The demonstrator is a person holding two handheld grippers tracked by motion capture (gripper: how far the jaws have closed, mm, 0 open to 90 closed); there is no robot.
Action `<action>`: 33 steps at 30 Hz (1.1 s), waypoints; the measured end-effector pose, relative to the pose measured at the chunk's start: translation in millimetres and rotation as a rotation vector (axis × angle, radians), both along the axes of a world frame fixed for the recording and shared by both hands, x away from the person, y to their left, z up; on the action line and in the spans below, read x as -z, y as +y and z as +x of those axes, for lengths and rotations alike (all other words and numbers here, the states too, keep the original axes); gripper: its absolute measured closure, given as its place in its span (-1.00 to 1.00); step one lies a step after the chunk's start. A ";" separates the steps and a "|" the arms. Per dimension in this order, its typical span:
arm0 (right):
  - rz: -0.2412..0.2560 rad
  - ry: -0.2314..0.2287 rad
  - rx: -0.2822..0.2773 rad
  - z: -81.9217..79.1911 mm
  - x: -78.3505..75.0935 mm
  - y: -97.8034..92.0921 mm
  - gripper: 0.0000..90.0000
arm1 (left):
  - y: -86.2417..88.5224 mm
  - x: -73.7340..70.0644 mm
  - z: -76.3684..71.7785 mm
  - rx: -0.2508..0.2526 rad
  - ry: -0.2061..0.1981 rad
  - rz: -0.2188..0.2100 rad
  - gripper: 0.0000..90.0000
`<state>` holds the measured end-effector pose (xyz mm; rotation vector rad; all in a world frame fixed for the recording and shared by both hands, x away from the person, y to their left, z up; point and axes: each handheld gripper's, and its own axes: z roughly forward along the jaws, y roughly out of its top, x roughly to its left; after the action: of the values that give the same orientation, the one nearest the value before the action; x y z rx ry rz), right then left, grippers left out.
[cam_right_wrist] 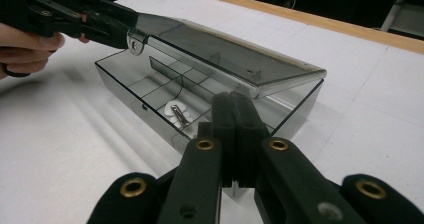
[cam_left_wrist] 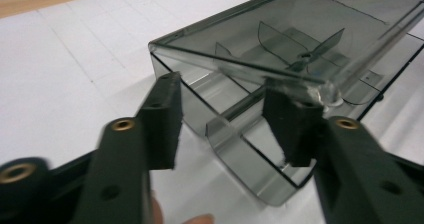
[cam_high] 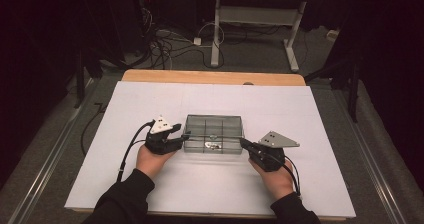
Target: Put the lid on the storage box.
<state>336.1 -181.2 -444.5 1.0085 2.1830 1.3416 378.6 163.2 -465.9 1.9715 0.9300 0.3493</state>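
Note:
A smoky see-through plastic box with inner dividers sits mid-table on white paper. Its hinged lid is tilted up at the front. In one compartment lies a small white and metal piece. My left gripper is open at the box's left end, and its right pad touches the raised lid's front corner. From the right gripper view, the left gripper meets that same corner. My right gripper is shut, its tips against the box's right end wall, with nothing visible between the pads.
White paper covers the wooden table, with bare sheet on all sides of the box. Beyond the far edge are desk legs and floor cables. Hands and dark sleeves enter from the bottom.

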 end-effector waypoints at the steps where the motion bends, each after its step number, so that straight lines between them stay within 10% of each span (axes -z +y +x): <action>1: -0.001 0.000 -0.001 -0.3 0.1 0.1 1.00 | 2.2 -0.1 -3.0 0.003 -0.003 0.002 0.07; 10: -0.009 0.007 -0.004 -2.8 1.2 -0.1 1.00 | 22.1 8.5 -31.7 -0.002 -0.006 0.030 -0.35; 25: -0.026 0.042 0.006 -9.2 12.2 -9.2 1.00 | 30.6 11.4 -46.8 0.024 0.015 -0.007 -0.47; 33: 0.013 0.083 0.026 -16.2 19.2 -28.9 0.24 | 51.8 13.4 -55.6 0.014 0.018 0.014 -0.70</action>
<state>319.9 -210.1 -463.7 1.1127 2.2157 1.3259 323.0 215.0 -479.3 1.9956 0.9273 0.3311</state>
